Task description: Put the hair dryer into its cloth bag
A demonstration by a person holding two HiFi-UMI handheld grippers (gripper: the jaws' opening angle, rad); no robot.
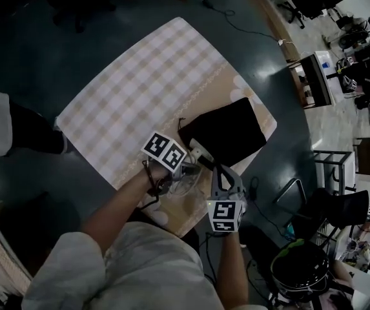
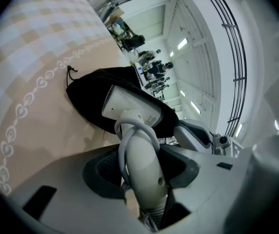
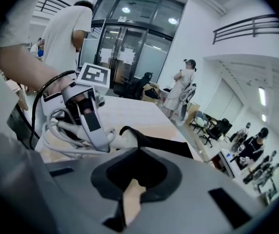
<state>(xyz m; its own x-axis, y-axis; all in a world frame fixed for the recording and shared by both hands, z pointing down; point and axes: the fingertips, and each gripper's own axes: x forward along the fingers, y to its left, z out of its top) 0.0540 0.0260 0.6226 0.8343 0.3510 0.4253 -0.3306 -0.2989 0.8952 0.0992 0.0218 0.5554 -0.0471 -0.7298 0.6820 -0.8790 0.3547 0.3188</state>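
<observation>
In the head view the black cloth bag (image 1: 231,130) lies on the checked tablecloth (image 1: 146,82), its mouth turned toward me. My left gripper (image 1: 186,166) is shut on the white hair dryer (image 1: 197,152). The left gripper view shows that handle, with its cord looped round it, between the left gripper (image 2: 141,165) jaws, while the dryer's head (image 2: 129,106) pokes into the bag (image 2: 93,87). My right gripper (image 1: 212,165) sits just right of it, shut on the bag's edge. In the right gripper view black fabric (image 3: 146,141) runs into the closed right gripper (image 3: 137,172).
The cloth covers part of a dark round table (image 1: 75,37) whose edge is close to my body. A person (image 1: 17,131) stands at the left. Desks and office chairs (image 1: 359,37) crowd the right side, and a black bin (image 1: 301,270) stands lower right.
</observation>
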